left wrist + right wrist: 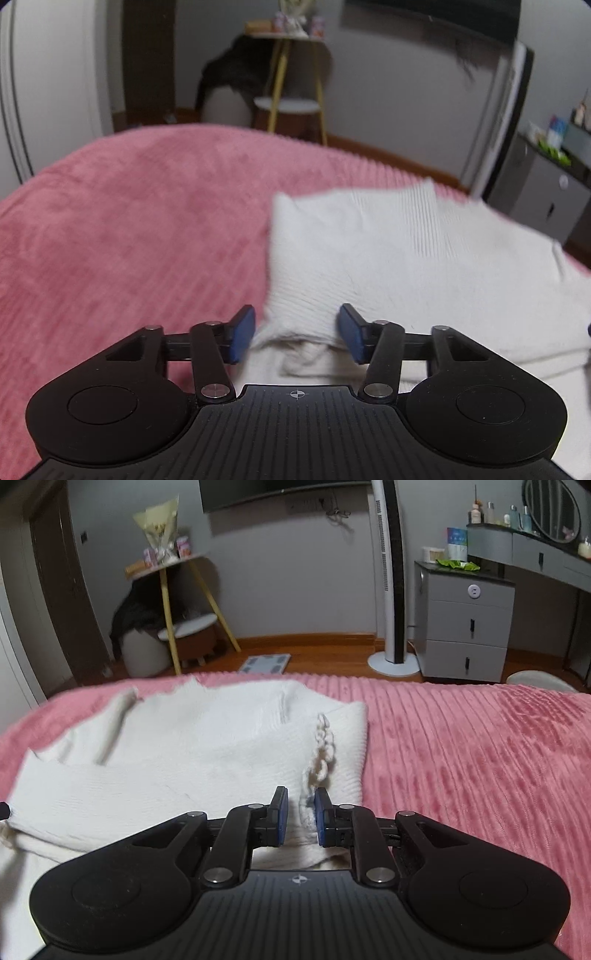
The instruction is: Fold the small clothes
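Observation:
A white ribbed knit garment [388, 251] lies partly folded on the pink bedspread [129, 221]. My left gripper [297, 334] is open, its blue pads [243, 332] either side of a folded corner at the garment's left edge. In the right wrist view the garment [177, 753] spreads to the left, with a scalloped knit trim [323, 753] at its right edge. My right gripper [300, 818] has its pads [282, 816] a narrow gap apart, with the trimmed edge of the garment between them; whether the pads press the fabric does not show.
The pink bedspread [480, 760] stretches right of the garment. Beyond the bed stand a yellow-legged side table [173, 602], a white tower fan [391, 590], grey drawers [465, 624], and a scale on the floor [264, 664].

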{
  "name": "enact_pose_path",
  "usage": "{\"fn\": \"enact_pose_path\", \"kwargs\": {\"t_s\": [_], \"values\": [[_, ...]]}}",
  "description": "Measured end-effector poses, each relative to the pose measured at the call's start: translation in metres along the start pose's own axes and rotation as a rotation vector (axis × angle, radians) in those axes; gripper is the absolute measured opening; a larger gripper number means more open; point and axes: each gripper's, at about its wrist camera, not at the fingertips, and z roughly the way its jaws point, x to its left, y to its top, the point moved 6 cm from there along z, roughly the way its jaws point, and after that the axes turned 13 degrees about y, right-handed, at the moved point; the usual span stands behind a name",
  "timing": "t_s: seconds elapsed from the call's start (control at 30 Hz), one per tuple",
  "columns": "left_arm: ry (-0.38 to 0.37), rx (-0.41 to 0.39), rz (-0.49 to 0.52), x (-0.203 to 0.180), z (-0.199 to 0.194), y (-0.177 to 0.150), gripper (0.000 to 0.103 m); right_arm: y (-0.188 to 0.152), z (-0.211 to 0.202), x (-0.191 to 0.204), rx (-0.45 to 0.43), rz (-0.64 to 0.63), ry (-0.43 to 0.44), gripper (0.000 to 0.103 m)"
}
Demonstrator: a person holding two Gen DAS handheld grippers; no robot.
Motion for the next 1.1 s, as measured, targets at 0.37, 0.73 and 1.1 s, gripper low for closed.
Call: {"fn": "enact_pose_path", "kwargs": {"t_s": [0.37,0.73,1.1], "values": [[0.024,-0.01,0.037,-0.007,0.009,-0.007,0.048,-0.007,0.009,0.007,0.003,-0.244,-0.146,0.006],[0.101,0.009,0.115,-0.008,0.007,-0.004,0.069,-0.012,0.015,0.011,0.05,-0.401,-0.154,0.007],[0.041,0.076,0.007,0.052,-0.041,-0.041,0.069,-0.025,-0.069,0.008,0.033,-0.174,-0.081,0.026]]}}
